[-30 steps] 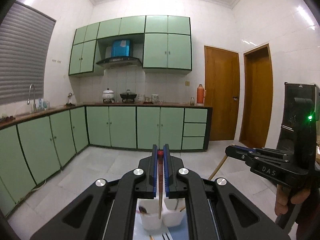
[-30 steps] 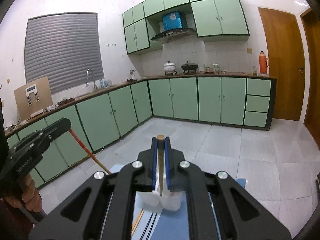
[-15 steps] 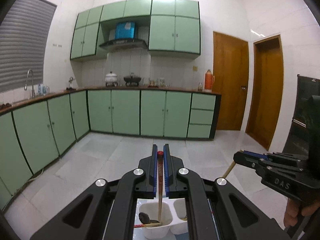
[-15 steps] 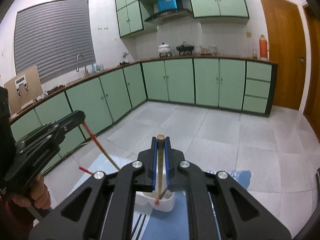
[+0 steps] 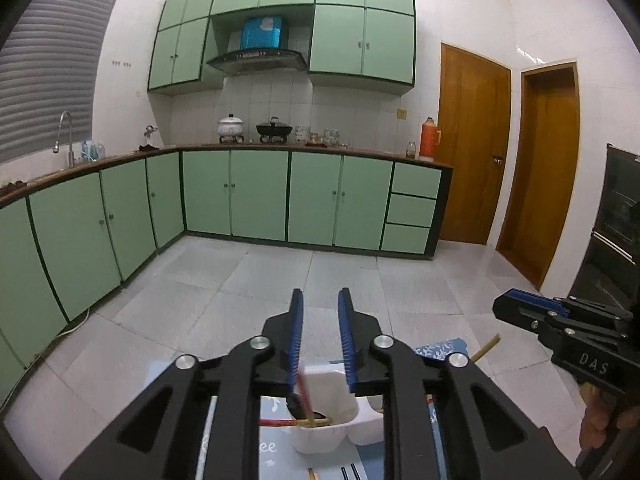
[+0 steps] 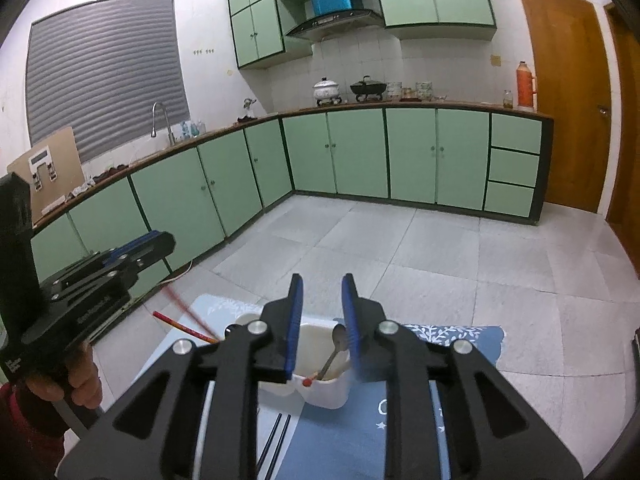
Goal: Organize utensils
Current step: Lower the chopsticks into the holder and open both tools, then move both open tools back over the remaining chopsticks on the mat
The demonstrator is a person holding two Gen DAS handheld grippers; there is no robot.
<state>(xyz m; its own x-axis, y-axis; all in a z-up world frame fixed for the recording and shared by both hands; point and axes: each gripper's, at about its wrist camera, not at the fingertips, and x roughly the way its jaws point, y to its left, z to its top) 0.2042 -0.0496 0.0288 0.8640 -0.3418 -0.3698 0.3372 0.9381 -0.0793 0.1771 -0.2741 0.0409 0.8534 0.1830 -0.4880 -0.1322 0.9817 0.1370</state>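
A white two-compartment holder point(image 5: 325, 426) point(image 6: 320, 376) stands on a blue patterned mat point(image 6: 452, 336). My left gripper point(image 5: 320, 336) is open above its left compartment; a red-handled chopstick point(image 5: 306, 394), blurred, drops from it beside another red one point(image 5: 280, 423) and a dark spoon. My right gripper point(image 6: 320, 320) is open above the right compartment, where a metal spoon point(image 6: 336, 344) and a red-tipped stick point(image 6: 308, 381) lie. A wooden chopstick point(image 5: 486, 348) leans out on the right.
Black chopsticks point(image 6: 276, 436) lie on the mat in front of the holder. The left gripper also shows in the right wrist view point(image 6: 160, 240), the right gripper in the left wrist view point(image 5: 504, 304). Green kitchen cabinets point(image 5: 256, 196) and tiled floor lie beyond.
Both grippers opened and let go of their chopsticks, which dropped into the holder. Both grippers also came lower over it.
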